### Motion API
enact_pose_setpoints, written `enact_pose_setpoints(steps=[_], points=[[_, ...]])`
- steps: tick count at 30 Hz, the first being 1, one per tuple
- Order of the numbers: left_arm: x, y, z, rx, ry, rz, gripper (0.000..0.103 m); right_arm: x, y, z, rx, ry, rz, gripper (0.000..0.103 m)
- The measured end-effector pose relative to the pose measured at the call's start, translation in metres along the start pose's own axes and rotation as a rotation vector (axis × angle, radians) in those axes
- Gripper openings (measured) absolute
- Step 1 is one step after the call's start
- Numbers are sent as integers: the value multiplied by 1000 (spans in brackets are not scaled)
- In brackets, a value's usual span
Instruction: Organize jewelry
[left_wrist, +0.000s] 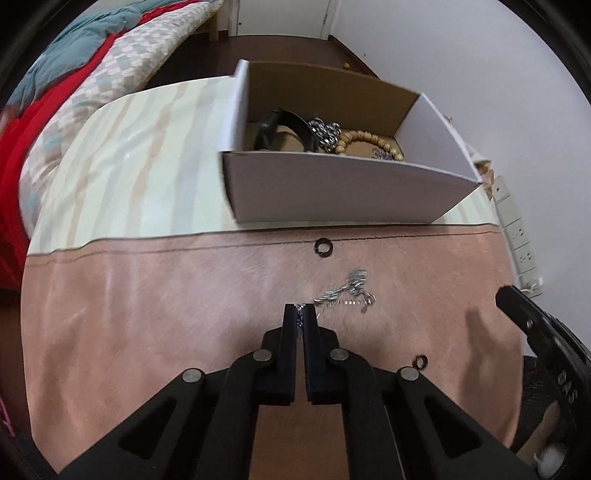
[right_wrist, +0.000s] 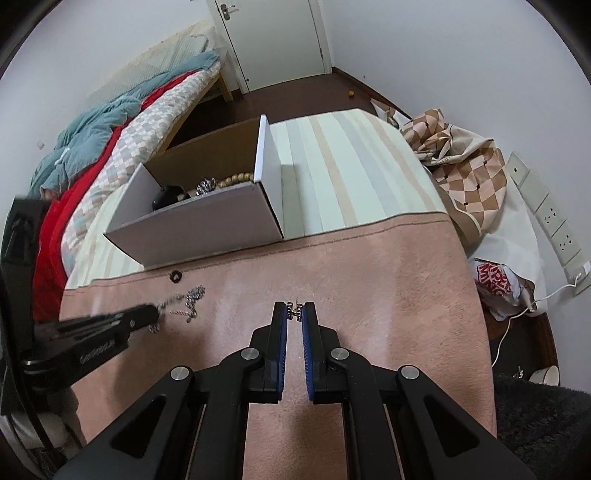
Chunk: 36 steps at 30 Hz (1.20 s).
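Note:
My left gripper (left_wrist: 303, 314) is shut on one end of a silver chain (left_wrist: 349, 291), which trails right over the pink cloth (left_wrist: 184, 295); it also shows in the right wrist view (right_wrist: 184, 301). My right gripper (right_wrist: 294, 312) is shut on a small silver earring (right_wrist: 295, 310) just above the cloth. A white cardboard box (left_wrist: 332, 195) behind the cloth holds a black band (left_wrist: 295, 125), a wooden bead bracelet (left_wrist: 364, 142) and silver pieces. Two small dark rings (left_wrist: 323, 247) (left_wrist: 421, 362) lie on the cloth.
The box (right_wrist: 207, 229) stands on a striped table cover (right_wrist: 351, 166). A bed with red and teal blankets (right_wrist: 92, 147) is at the left. Checked fabric (right_wrist: 461, 162), wall sockets (right_wrist: 554, 221) and a plastic bag (right_wrist: 495, 284) are at the right.

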<state>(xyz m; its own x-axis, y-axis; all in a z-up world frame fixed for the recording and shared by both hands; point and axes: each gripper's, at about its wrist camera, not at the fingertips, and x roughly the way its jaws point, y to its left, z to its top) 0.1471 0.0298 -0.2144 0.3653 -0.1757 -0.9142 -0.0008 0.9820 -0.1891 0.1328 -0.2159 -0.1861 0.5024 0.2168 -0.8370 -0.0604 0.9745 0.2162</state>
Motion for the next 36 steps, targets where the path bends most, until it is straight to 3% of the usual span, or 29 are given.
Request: enact_pose_setpoints(steps=[11,22,26,29,36], points=[[-67,2,3,-1,-68,-87,0,-39,19,22,-8,-55,89,8],[-132,-19,74,63,-210,-151,0,-78,37,88,-25,-118,192,8],[-122,-19,106,73,-203,-141,0,-63,45,124,-54,-94,222,8],[-100,-14,127,62,-164,-129,0,-36,49,147,-68,-29,245,8],[-46,-2,149,38,-59,-103,0,33,53,166,-90,138,259,8]])
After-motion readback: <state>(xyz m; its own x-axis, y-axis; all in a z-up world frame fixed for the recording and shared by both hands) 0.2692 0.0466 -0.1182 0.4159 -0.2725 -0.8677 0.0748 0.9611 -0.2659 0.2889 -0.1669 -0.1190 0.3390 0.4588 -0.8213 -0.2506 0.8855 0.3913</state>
